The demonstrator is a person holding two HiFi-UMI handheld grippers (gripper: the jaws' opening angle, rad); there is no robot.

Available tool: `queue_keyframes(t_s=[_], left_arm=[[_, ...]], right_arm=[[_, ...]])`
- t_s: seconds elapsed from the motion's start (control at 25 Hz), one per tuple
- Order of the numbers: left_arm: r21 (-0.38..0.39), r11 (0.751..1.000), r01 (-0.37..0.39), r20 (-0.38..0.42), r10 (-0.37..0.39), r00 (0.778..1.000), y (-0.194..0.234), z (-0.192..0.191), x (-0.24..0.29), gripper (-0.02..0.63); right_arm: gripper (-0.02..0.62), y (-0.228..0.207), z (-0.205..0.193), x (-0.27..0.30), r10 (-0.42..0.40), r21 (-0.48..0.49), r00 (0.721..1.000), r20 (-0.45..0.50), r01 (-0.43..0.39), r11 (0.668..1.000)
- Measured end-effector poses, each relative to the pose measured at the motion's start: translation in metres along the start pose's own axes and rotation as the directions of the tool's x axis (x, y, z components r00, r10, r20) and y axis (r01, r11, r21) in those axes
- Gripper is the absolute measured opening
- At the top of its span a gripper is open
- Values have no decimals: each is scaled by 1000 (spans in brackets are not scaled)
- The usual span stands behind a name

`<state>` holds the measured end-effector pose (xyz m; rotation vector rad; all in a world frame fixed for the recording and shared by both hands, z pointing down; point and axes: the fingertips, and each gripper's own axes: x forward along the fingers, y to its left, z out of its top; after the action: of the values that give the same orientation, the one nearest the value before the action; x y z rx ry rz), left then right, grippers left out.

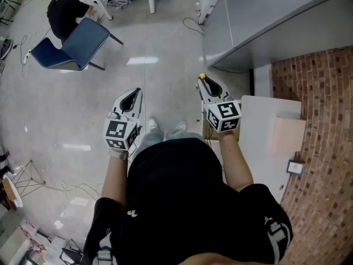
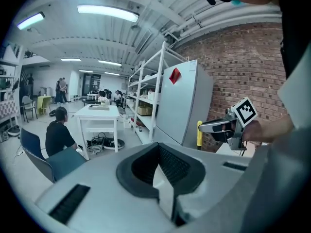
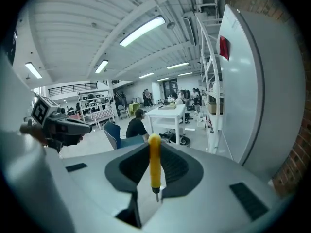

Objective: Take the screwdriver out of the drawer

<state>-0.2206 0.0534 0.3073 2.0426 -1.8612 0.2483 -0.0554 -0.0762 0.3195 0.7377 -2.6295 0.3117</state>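
A screwdriver with a yellow handle [image 3: 154, 161] stands upright between the pads of my right gripper [image 3: 154, 176], which is shut on it. In the head view its yellow end [image 1: 202, 77] shows at the tip of the right gripper [image 1: 204, 83], held up in front of my chest. My left gripper [image 1: 137, 93] is raised beside it on the left. Its jaws look closed and nothing is between them [image 2: 160, 174]. From the left gripper view, the right gripper [image 2: 210, 126] carries the yellow handle [image 2: 199, 133] at its tip. No drawer shows in any view.
A white low cabinet [image 1: 259, 148] stands by my right arm against a brick wall [image 1: 325, 120]. A tall grey cabinet [image 1: 265, 21] is ahead on the right. A person [image 1: 66, 10] sits by a blue chair [image 1: 74, 46] ahead left, near a white table [image 2: 97, 113].
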Motion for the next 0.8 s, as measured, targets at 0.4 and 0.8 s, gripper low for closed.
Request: queue_keyframes(t_s=[0.4,0.8], left_arm=[[23,1000,-14,94,12,995,11,49,-13,3],[40,999,-37,167,30,985,24,82,-26,3]], right_arm=[[80,18,72,-15,47,-42,991,126,-42,998],[80,29,107,-19,82,-75,976,201,-68,995]])
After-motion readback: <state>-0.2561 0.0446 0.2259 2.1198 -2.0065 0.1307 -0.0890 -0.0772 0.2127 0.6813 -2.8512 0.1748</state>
